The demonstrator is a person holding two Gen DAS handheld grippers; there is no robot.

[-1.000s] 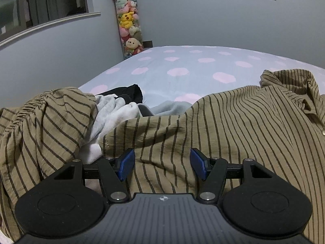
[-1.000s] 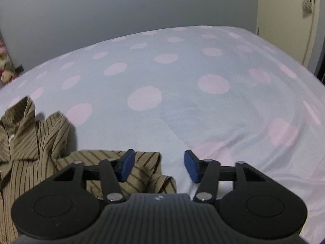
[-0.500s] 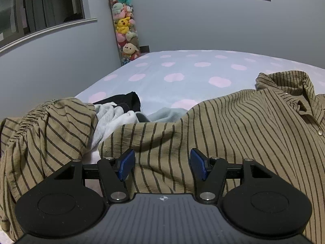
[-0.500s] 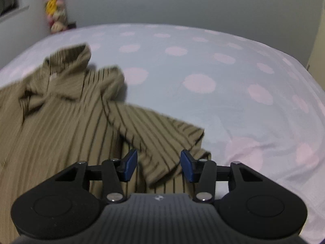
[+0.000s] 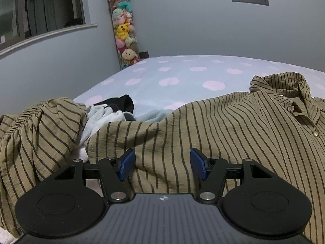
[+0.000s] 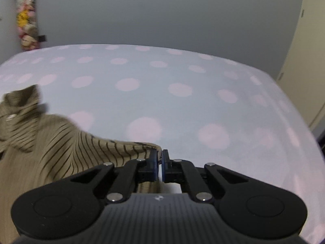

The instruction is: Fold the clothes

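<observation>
On the bed [image 5: 182,75], whose pale blue sheet is dotted with pink, a tan striped shirt [image 5: 233,134] lies spread out, its collar [image 5: 284,89] towards the far wall and its hem towards the camera, so its long axis runs from near to far. The left gripper [image 5: 161,163] hovers low over the shirt's near part with its blue pads wide apart and nothing between them. The right gripper [image 6: 159,162] is closed, its pads pinching an edge of the shirt [image 6: 61,142] at the garment's right side; the cloth rises in a ridge towards the pinch. Left of the shirt sits a heap of other clothes [image 5: 105,111], white and black pieces beside more striped fabric.
</observation>
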